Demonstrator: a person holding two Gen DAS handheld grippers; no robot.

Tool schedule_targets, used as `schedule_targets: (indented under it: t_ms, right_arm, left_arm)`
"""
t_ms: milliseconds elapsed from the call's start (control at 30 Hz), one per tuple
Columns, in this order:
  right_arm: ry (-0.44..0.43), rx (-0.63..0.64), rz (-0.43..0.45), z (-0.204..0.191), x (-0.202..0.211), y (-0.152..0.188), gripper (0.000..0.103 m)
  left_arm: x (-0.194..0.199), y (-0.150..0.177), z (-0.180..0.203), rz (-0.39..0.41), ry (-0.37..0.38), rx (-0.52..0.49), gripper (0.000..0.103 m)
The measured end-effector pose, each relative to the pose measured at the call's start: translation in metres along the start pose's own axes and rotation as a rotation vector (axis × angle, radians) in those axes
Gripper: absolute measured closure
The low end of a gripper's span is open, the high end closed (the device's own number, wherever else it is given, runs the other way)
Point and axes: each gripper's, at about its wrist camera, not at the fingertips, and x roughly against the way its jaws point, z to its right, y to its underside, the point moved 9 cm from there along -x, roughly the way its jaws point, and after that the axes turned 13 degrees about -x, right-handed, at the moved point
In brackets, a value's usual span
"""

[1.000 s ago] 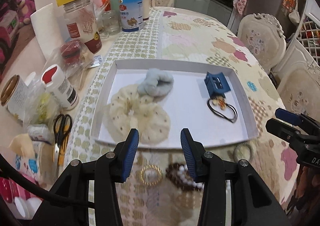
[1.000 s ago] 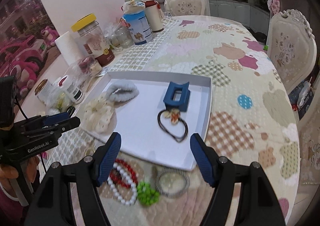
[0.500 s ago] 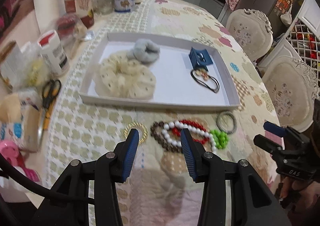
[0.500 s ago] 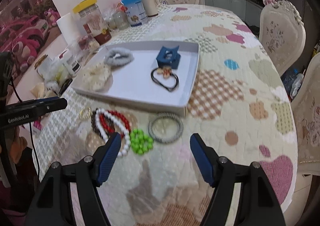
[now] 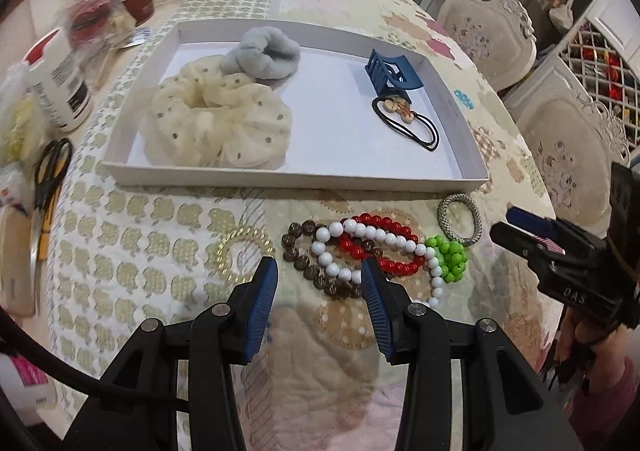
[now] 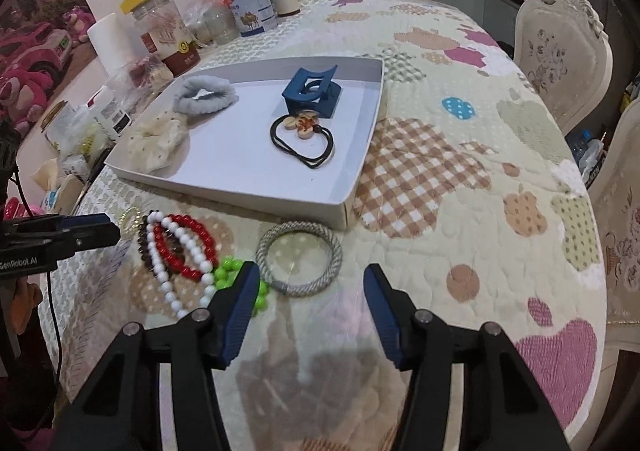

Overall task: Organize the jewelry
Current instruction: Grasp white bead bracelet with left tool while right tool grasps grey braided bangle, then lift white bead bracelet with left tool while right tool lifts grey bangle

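- Since a second ago we have drawn both grippers back from over the shallow white cardboard tray (image 5: 296,181), so the bracelets in front of it now show in full.
- Our left gripper (image 5: 319,278) hovers spread and empty over the tangle of brown, white and red bead bracelets (image 5: 352,247); the thin gold ring bracelet (image 5: 243,251) lies just beside it.
- Our right gripper (image 6: 308,283) is likewise spread, holding nothing, above the silver-grey braided bangle (image 6: 300,257), with the lime-green bead bracelet (image 6: 230,275) near its left finger.
- All these pieces lie on the quilted surface (image 6: 460,179), near the tray's front wall.
- The tray already holds a cream dotted scrunchie (image 5: 218,123), a pale blue scrunchie (image 5: 264,55), a navy claw clip (image 5: 390,71) and a black hair tie (image 5: 408,123).
- We judge the step as reaching for the first bracelet; next, lower a gripper onto one rim and pinch it free of the tangle.
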Motion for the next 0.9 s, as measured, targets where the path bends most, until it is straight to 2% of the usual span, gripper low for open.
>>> schedule_targets:
  t_ms: [167, 333, 367, 400, 467, 500, 533, 567, 600, 900]
  right_arm:
    - [-0.002, 0.019, -0.029, 0.0, -0.016, -0.005, 0.046]
    - [-0.011, 0.015, -0.041, 0.003, -0.028, -0.01, 0.046]
    - [-0.013, 0.013, -0.043, 0.004, -0.029, -0.011, 0.047]
    - [-0.016, 0.012, -0.05, 0.004, -0.032, -0.011, 0.049]
    - [-0.018, 0.013, -0.057, 0.005, -0.037, -0.011, 0.07]
    - [-0.015, 0.013, -0.057, 0.006, -0.04, -0.011, 0.072]
    - [-0.017, 0.013, -0.044, 0.006, -0.039, -0.012, 0.079]
    - [-0.025, 0.007, -0.045, 0.007, -0.039, -0.013, 0.091]
    - [-0.032, -0.001, -0.047, 0.007, -0.038, -0.013, 0.094]
    - [-0.079, -0.014, 0.013, 0.002, 0.005, -0.013, 0.096]
  left_arm:
    - [-0.014, -0.006, 0.004, -0.03, 0.013, -0.048, 0.07]
    - [-0.03, -0.01, 0.006, -0.057, 0.034, -0.049, 0.071]
    - [-0.031, -0.01, 0.006, -0.056, 0.036, -0.053, 0.077]
    - [-0.033, -0.01, 0.008, -0.058, 0.037, -0.064, 0.084]
    - [-0.036, -0.01, 0.009, -0.063, 0.024, -0.086, 0.092]
    - [-0.036, -0.01, 0.01, -0.06, 0.014, -0.095, 0.098]
    - [-0.037, -0.01, 0.011, -0.057, 0.014, -0.098, 0.099]
    - [-0.035, -0.01, 0.011, -0.052, 0.015, -0.096, 0.103]
    - [-0.034, -0.011, 0.01, -0.047, 0.014, -0.094, 0.103]
    - [0.008, -0.019, 0.016, 0.026, 0.027, -0.111, 0.103]
